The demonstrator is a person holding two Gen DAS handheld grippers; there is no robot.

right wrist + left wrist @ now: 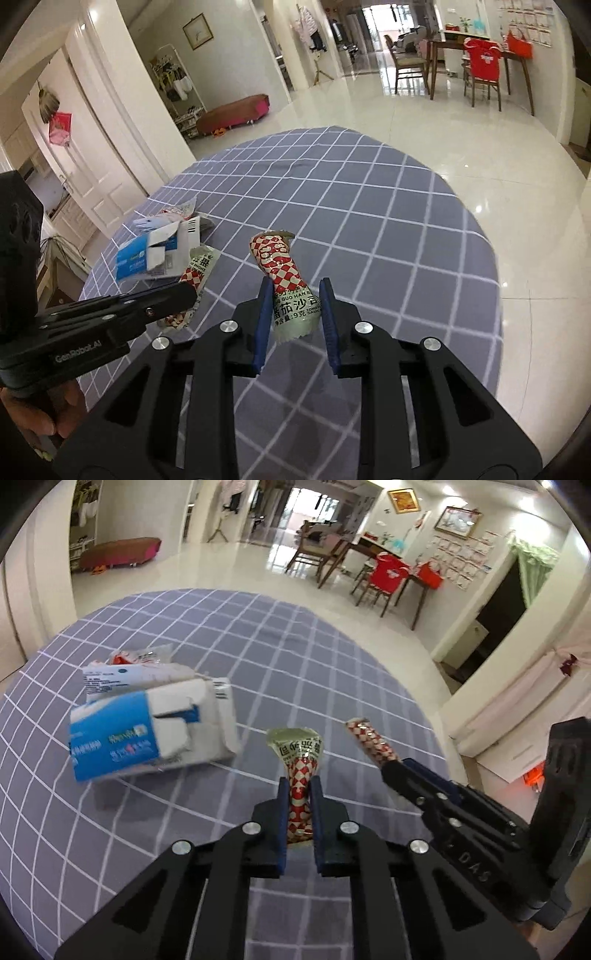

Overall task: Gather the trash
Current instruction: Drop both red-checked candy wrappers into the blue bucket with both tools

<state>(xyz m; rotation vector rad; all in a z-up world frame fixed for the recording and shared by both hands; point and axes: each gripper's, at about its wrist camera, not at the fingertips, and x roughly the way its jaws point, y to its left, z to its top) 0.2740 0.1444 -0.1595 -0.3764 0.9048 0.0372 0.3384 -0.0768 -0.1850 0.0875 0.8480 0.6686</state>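
Note:
Two red-and-white checkered ketchup sachets are in my grippers above a round table with a grey checked cloth (229,627). My left gripper (299,786) is shut on one sachet (300,760), which stands up between the blue pads. My right gripper (295,291) holds the other sachet (284,273) between its pads; the jaws stand a little apart around it. In the left wrist view the right gripper (391,766) shows at the right with its sachet (371,740). A pile of torn blue-and-white packaging (147,727) lies on the cloth to the left, also seen in the right wrist view (162,247).
A red-and-white wrapper (140,655) lies behind the pile. The table's edge curves round on the far and right sides over a glossy tiled floor (461,147). A dining table with chairs (373,572) stands far off.

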